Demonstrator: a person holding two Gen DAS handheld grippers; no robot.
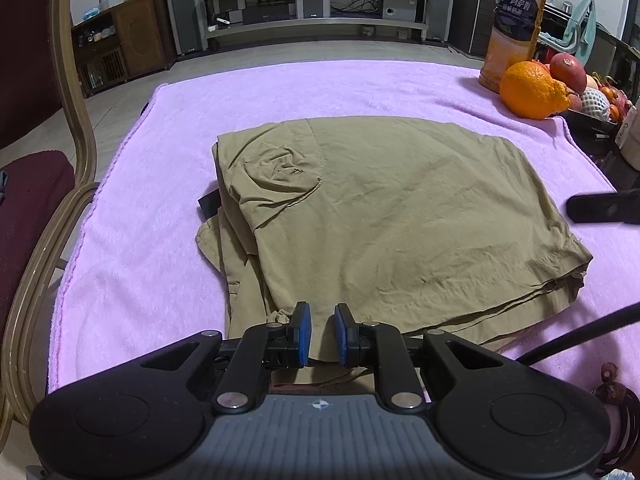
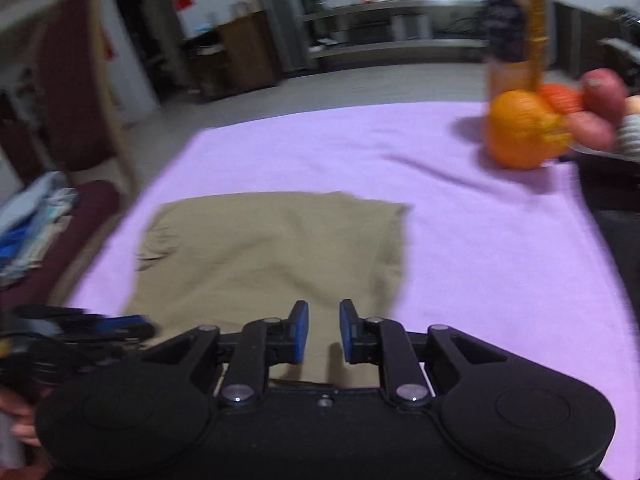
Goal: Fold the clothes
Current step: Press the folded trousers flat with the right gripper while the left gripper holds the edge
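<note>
hovering both tools, left tool (image 1: 319,334) and right tool (image 2: 323,330), slightly apart and empty, we are squaring the folded khaki shorts (image 1: 384,216), pressing edges flat.

Folded garment (image 1: 384,208) lies on the blanket (image 1: 132,280), roughly mid-width and toward its near edge; blanket margin is exposed along the far edge and both sides; left gripper (image 1: 319,334) sits over the garment's near edge, jaws a little apart; right gripper (image 2: 323,330) sits over the same near edge, further right; bottle (image 1: 514,20) stands at the blanket's far right corner; orange (image 1: 530,90) just in front of the bottle; more fruit (image 1: 568,70) off the blanket's right edge behind the orange; chair (image 1: 44,184) beside the left edge; shelving unit (image 1: 316,4) well behind the far edge.
</note>
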